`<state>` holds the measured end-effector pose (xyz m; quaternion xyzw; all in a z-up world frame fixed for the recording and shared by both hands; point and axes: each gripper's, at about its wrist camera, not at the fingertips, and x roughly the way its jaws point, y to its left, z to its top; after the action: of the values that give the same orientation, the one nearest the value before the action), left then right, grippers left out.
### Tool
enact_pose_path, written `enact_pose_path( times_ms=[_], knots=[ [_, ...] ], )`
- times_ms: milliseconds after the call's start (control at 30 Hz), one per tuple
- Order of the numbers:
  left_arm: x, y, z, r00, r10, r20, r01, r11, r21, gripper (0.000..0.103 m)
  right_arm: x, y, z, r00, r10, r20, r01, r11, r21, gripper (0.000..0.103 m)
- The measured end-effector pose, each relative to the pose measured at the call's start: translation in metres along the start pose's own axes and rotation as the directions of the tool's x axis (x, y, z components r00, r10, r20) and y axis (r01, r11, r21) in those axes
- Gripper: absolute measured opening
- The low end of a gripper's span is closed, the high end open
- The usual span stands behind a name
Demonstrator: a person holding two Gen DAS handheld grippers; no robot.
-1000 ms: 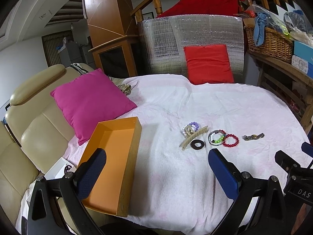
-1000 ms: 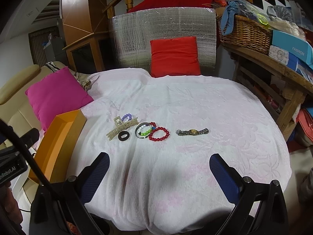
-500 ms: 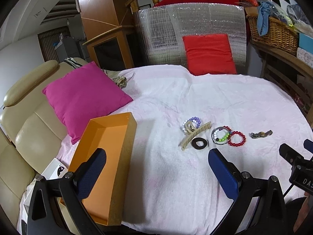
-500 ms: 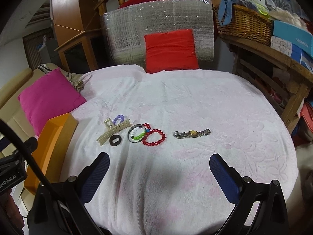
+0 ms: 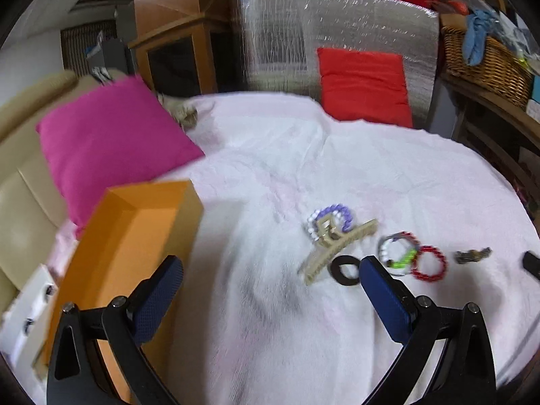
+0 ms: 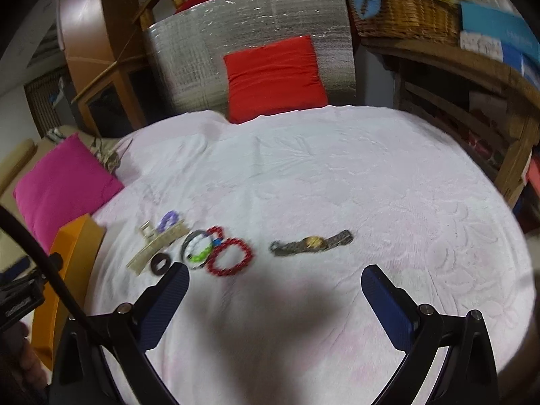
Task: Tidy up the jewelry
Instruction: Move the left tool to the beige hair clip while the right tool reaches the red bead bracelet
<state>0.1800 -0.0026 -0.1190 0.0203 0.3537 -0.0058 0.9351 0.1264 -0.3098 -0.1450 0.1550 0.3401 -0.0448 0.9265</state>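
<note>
Jewelry lies in a row on the white cloth (image 5: 337, 175): a beige hair claw (image 5: 334, 249) over a purple-white bead bracelet (image 5: 332, 214), a black ring (image 5: 344, 270), a multicolour bead bracelet (image 5: 398, 253), a red bead bracelet (image 5: 430, 264) and a watch (image 5: 472, 255). An empty orange box (image 5: 125, 253) sits at the left. My left gripper (image 5: 270, 276) is open, near the claw and ring. In the right wrist view the watch (image 6: 312, 243) lies just ahead of my open right gripper (image 6: 275, 287), with the red bracelet (image 6: 229, 257) to its left.
A pink cushion (image 5: 108, 141) lies beyond the box and a red cushion (image 5: 362, 86) leans on a silver panel at the far edge. A wooden shelf with a wicker basket (image 6: 405, 6) runs along the right. A beige sofa (image 5: 20, 182) borders the left.
Both grippers have moved forward and lower toward the jewelry, which now looks larger and nearer. Both stay open and empty. The frames now are motion-blurred.
</note>
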Motion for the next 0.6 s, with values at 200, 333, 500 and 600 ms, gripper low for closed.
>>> enact_pose_path(
  times_ms=[200, 333, 500, 600],
  knots=[
    [0.06, 0.01, -0.011, 0.979, -0.1, -0.179, 0.085, 0.992, -0.091, 0.103, 0.039, -0.034, -0.001, 0.975, 0.191, -0.111, -0.17, 0.97, 0.171, 0.082],
    [0.067, 0.006, -0.011, 0.976, -0.077, -0.205, 0.061, 0.995, -0.083, 0.103, 0.062, -0.027, -0.002, 0.958, 0.221, -0.182, -0.187, 0.965, 0.185, 0.059],
    [0.071, 0.003, -0.007, 0.98, -0.052, -0.192, 0.045, 0.998, -0.041, 0.103, 0.092, 0.001, -0.003, 0.931, 0.257, -0.258, -0.226, 0.963, 0.146, 0.046],
    [0.076, 0.002, 0.0, 0.981, -0.058, -0.184, 0.054, 0.998, -0.028, 0.101, 0.109, 0.015, -0.001, 0.927, 0.237, -0.289, -0.21, 0.97, 0.12, 0.044]
  ],
)
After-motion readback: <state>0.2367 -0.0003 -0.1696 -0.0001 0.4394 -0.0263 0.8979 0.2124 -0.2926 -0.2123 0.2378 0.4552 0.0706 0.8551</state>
